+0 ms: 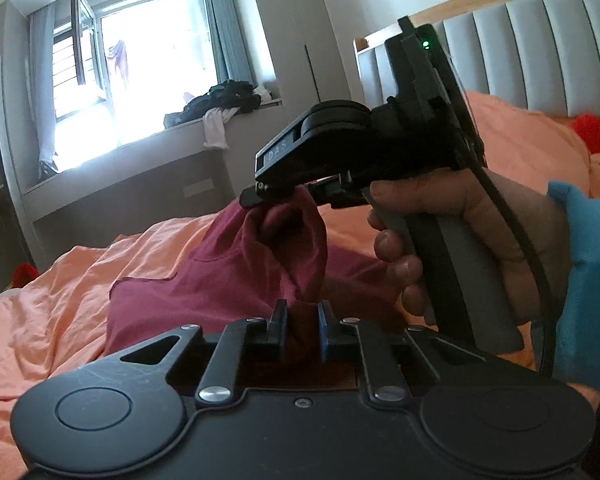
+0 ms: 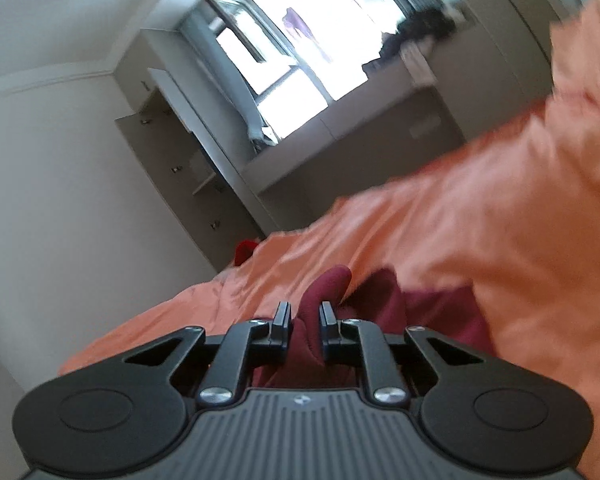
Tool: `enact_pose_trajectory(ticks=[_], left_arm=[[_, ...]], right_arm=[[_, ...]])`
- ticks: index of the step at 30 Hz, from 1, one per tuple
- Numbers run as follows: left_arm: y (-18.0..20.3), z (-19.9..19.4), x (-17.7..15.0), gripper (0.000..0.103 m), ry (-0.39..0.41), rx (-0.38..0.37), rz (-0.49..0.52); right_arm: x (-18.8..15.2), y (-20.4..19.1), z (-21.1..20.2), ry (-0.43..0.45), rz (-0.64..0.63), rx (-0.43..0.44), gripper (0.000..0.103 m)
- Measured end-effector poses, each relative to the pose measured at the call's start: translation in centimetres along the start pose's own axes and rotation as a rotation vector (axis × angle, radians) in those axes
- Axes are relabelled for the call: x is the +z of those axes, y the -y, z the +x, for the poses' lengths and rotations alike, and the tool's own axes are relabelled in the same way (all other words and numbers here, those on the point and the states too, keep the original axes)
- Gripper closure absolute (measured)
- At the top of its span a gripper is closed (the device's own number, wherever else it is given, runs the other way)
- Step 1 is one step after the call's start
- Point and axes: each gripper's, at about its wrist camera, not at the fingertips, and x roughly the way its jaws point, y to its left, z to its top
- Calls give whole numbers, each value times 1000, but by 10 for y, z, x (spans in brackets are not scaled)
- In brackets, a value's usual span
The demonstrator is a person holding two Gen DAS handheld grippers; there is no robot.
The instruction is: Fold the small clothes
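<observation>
The left gripper is clamped on maroon cloth, while the right gripper, gripped by the right hand, is pinched on the same cloth just ahead.

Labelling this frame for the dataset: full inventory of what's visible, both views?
maroon cloth garment: 1, dark red, lying on the bed, two bunched parts lifted by the claws
orange bed cover: 1, salmon orange, rumpled, under the garment
grey padded headboard: 1, pale grey, behind the bed at right
pile of dark clothes: 1, black with white pieces, on the window ledge
window: 1, bright, one pane swung open
small red item: 1, red, at the far edge of the bed, unclear what
left claw: 1, black, shut on a garment fold
right claw: 1, black, shut on the garment
right hand: 1, blue sleeve, gripping the right handle
</observation>
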Motion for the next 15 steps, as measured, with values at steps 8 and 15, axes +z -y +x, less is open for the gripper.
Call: enact_pose_trajectory(ticks=[8, 15], left_arm=[[22, 16, 9, 93, -9, -67, 9], [22, 30, 1, 93, -66, -123, -22]], right_arm=[[14, 18, -34, 69, -8, -82, 88], [3, 40, -30, -17, 20, -190, 88]])
